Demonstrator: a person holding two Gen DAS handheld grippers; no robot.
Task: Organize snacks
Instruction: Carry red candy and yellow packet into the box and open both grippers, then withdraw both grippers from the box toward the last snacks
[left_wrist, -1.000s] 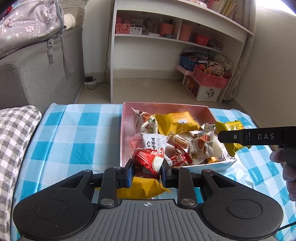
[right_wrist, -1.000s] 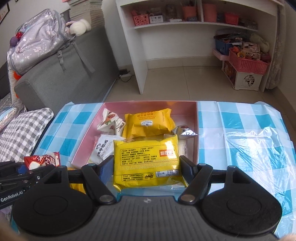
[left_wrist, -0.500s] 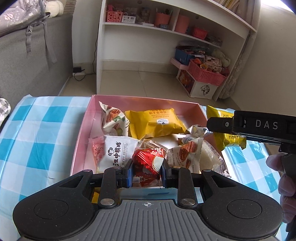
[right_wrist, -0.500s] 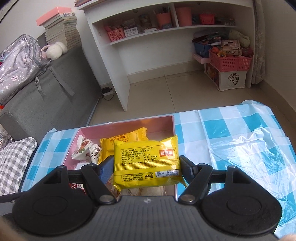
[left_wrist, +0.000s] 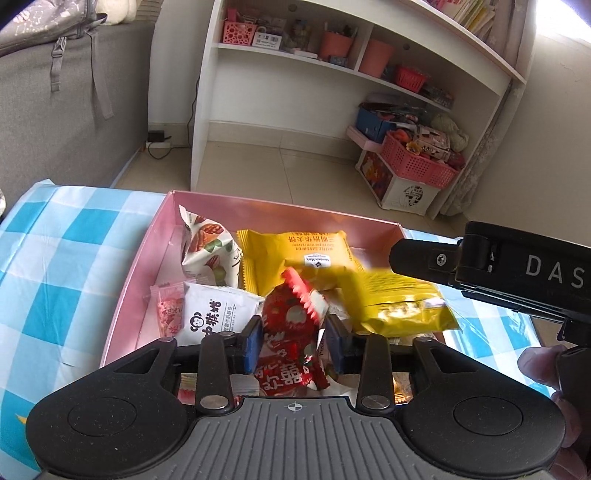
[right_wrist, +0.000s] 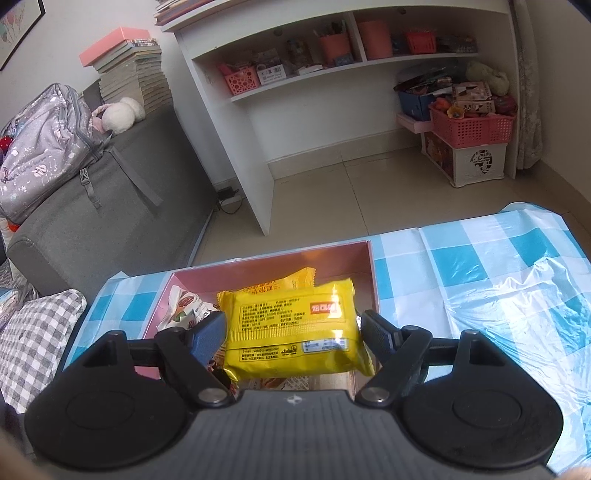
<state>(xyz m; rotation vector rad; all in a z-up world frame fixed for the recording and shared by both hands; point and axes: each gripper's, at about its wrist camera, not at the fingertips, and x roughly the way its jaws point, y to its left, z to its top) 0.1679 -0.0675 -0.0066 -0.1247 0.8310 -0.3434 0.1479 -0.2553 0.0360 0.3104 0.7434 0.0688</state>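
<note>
A pink box (left_wrist: 147, 254) on the blue checked table holds several snack packs. My left gripper (left_wrist: 293, 341) stands open over the box's near part, with a red snack pack (left_wrist: 291, 321) loose between its fingers. My right gripper (right_wrist: 293, 332) is open over the box (right_wrist: 373, 280); a yellow snack pack (right_wrist: 291, 325) hangs tilted between its fingers, apart from them. That pack appears blurred in the left wrist view (left_wrist: 399, 299), under the right gripper's finger (left_wrist: 424, 258). A second yellow pack (left_wrist: 299, 254) and a white pack (left_wrist: 218, 314) lie in the box.
A white shelf unit (left_wrist: 332, 92) and a pink basket (left_wrist: 417, 162) stand on the floor beyond the table. A grey sofa (right_wrist: 92, 206) with a backpack is at the left. Clear plastic (right_wrist: 517, 295) lies on the tablecloth to the right of the box.
Both grippers have opened over the box. The red pack and the yellow pack have come loose from the fingers and are dropping. The left gripper moved further over the box.
</note>
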